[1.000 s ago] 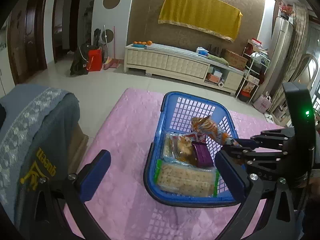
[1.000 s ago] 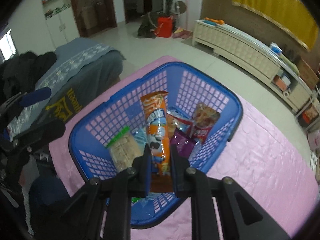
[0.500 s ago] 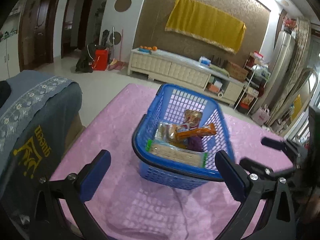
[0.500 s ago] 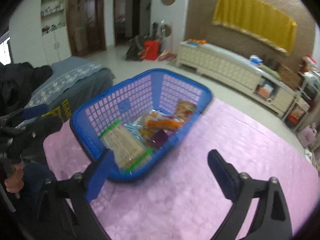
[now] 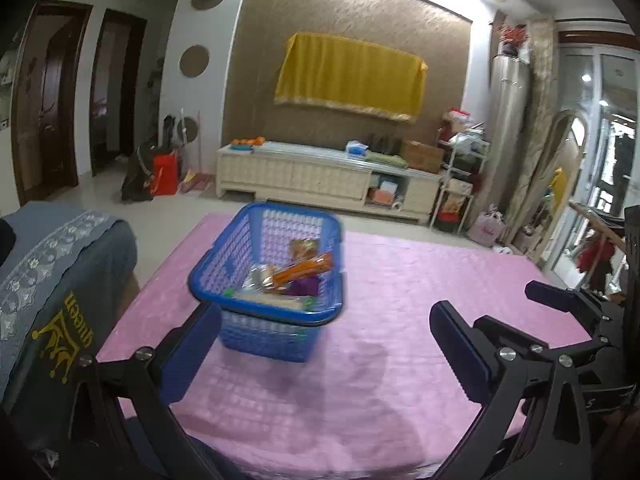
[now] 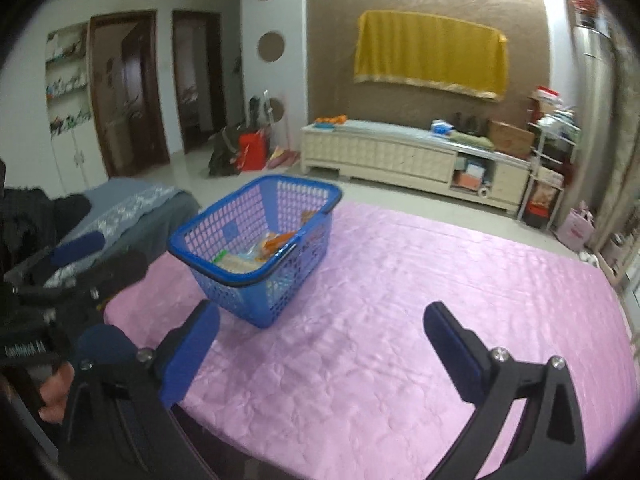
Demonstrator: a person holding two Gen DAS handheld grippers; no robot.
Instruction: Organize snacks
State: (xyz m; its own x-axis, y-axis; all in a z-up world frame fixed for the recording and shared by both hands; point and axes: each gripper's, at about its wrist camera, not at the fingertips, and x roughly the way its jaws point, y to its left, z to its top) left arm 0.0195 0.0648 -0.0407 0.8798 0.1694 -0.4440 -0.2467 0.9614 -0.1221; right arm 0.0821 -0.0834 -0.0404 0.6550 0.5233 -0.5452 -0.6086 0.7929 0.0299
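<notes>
Pink quilted cloth (image 6: 420, 280) covers the table, and a blue mesh basket (image 6: 256, 236) stands on it toward the left side, holding the snacks: an orange packet (image 5: 306, 268) lies slantwise on top, a purple pack (image 5: 306, 286) beneath it, and a green-edged cracker pack (image 5: 272, 300) against the near wall. Both grippers hang back from the basket, well apart from it, with bare cloth between. The left gripper (image 5: 324, 344) has its jaws spread wide and empty. The right gripper (image 6: 320, 340) is likewise spread to its widest, nothing between the pads. Beside the table on the left sits a grey cushion (image 5: 52, 272) with yellow print. Behind, a cream cabinet (image 6: 400, 156) runs under a yellow cloth (image 6: 430, 54) on the wall.
</notes>
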